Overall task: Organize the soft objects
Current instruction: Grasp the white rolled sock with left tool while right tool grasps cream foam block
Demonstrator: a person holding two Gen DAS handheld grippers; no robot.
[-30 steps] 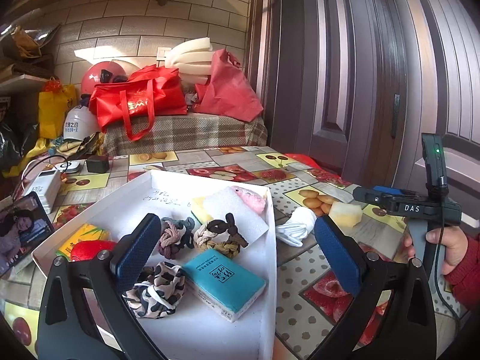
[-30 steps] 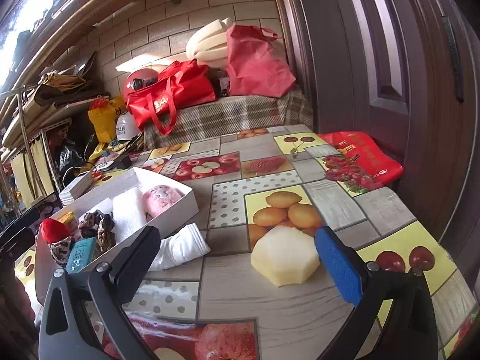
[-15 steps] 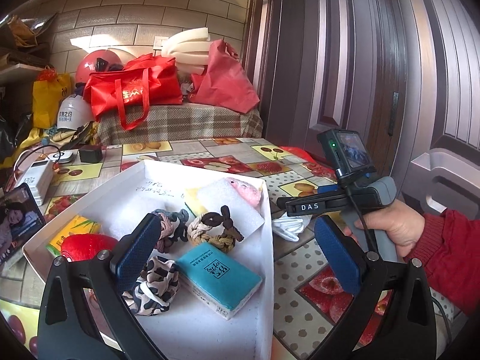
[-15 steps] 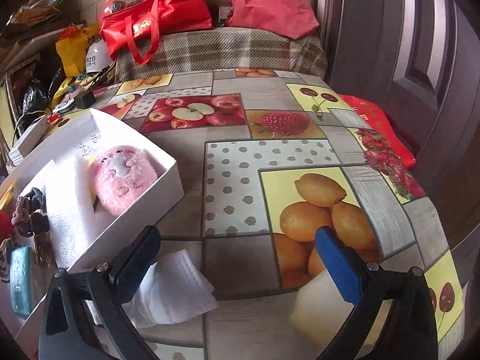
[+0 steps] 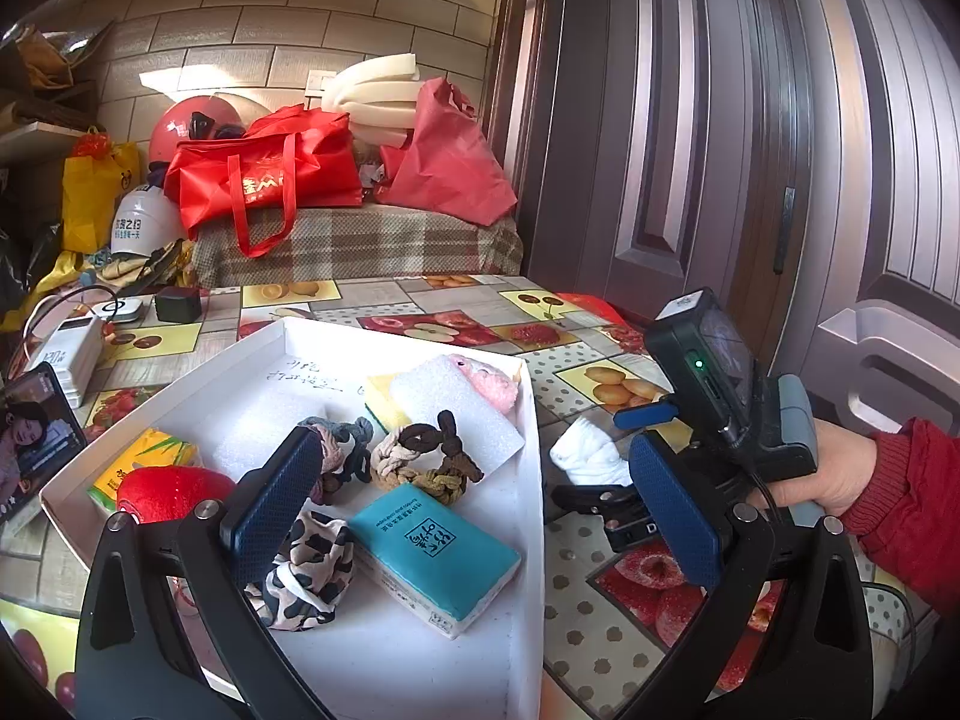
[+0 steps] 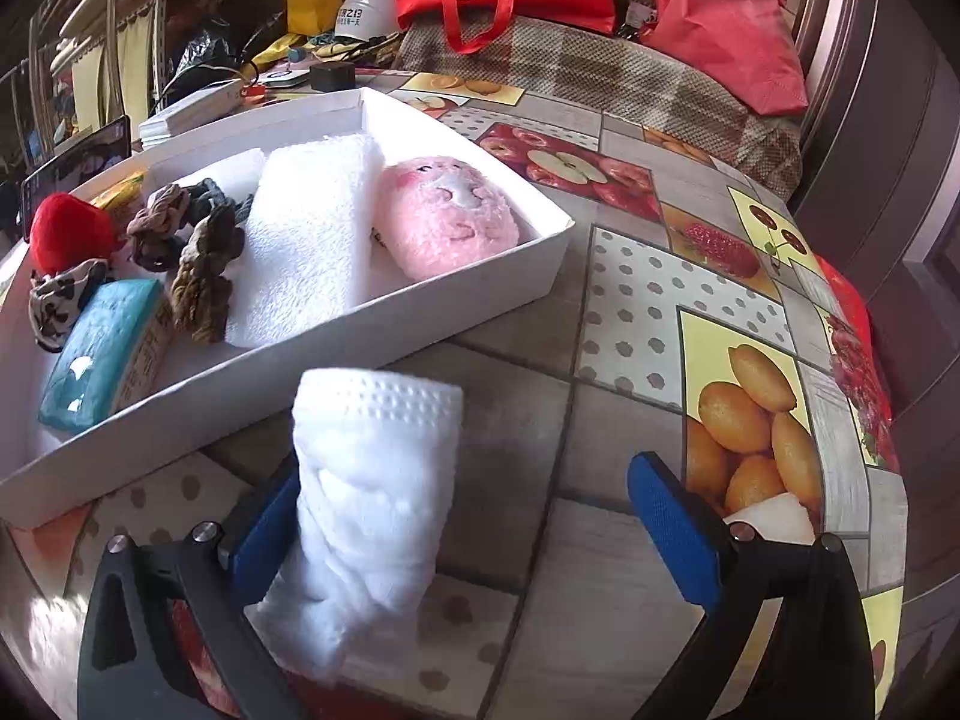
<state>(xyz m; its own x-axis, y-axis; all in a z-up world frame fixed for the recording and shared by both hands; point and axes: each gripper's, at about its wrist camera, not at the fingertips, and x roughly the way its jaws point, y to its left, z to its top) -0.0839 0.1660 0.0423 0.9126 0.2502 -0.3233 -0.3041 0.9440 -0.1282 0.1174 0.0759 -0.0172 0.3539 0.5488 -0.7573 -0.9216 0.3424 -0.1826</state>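
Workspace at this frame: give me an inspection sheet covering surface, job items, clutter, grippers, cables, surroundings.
Surface: fruit-print tablecloth covers the table.
Job's things: white box holds a pink plush, white foam sheet, braided hair ties, leopard scrunchie, teal tissue pack and red plush. Folded white cloth lies on the table outside the box, pale foam block beside it.
Clutter: phone, power bank, black charger.
Grippers: left gripper open above the box; right gripper open, fingers either side of the cloth.
Cables: one runs from the power bank.
Surroundings: red bags, helmets, brick wall, door.
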